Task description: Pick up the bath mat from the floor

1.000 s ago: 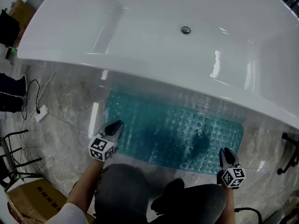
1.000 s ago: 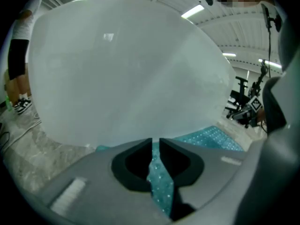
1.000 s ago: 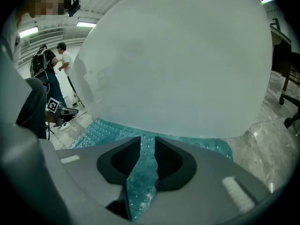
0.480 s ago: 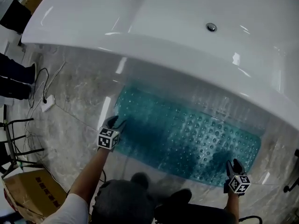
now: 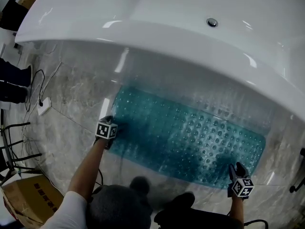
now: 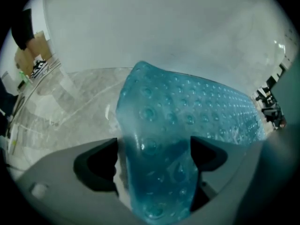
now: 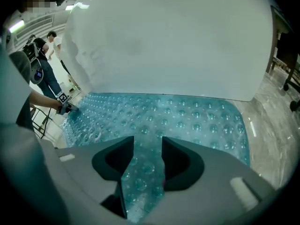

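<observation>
Bath mat (image 5: pixel 190 132): teal and studded, it lies flat on the marble floor (image 5: pixel 71 104) along the foot of the bathtub (image 5: pixel 167 37), its long side close against the tub wall. None of it looks lifted clear yet.

Left gripper (image 6: pixel 154 146): at the mat's end farthest from the tub drain, pointing steeply down. Its jaws have just been opening and now stand spread wide. The mat's end curls up between them, probably so that the thin sheet can be caught from both faces.

Right gripper (image 7: pixel 147 149): at the mat's other end, on the edge away from the tub. Its jaws have just been opening a little and stand narrowly apart. A strip of mat fills the gap, but no firm squeeze shows.

Why two ends: a long limp sheet would sag and drag from a single hold, so one gripper works each end.

Step in hand: seating both mat edges deep between the jaws, judged from how they straddle it.

Risk: studs may cling to the smooth floor, so a shallow pinch could slip.
</observation>
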A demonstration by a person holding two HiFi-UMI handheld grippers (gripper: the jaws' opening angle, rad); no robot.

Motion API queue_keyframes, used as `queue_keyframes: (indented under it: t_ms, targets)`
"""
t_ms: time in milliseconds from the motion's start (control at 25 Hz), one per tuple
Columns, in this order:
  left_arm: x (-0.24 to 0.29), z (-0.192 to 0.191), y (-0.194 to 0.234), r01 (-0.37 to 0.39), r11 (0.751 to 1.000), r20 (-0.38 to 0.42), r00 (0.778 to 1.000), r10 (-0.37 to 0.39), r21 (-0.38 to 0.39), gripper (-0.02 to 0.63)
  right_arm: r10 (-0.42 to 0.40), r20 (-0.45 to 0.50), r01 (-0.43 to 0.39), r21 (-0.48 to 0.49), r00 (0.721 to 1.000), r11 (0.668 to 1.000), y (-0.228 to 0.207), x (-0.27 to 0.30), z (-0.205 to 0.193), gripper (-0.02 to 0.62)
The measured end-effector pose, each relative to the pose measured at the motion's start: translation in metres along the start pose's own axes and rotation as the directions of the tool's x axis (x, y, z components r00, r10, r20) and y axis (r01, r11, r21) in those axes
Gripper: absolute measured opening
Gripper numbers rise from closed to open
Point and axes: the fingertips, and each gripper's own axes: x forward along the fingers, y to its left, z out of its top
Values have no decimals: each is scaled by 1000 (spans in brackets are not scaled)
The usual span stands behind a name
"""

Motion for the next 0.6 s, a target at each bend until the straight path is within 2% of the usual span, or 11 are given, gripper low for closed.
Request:
queue_keyframes:
  t_ms: [160,280,400,440,520,600]
  targets:
    - [1,-1,-8,-2,1000,40,999,1,30,472,-24,1,24,-15,1000,1000,-2,-3,-2,191]
    - [-2,0,-22,12,998,61,998,-16,69,365,-34,2,34,-14,999,999,-2,-7,-6,190]
    - [-1,3,-40,32,994,74,996,-40,103,299,-62,-12,62,-18,998,998,-14,-14,-17,192]
    - [-1,3,-49,48,992,70,996,-57,113,296,-73,-17,72,-15,997,997,-19,-17,-22,192]
    - [2,0,-63,70,991,51,996,-76,116,265,-86,-24,85,-9,996,996,-27,-19,-28,192]
    - [6,-4,-69,61,994,30,997,-64,90,201,-88,-28,88,-4,996,996,-31,-15,-30,193]
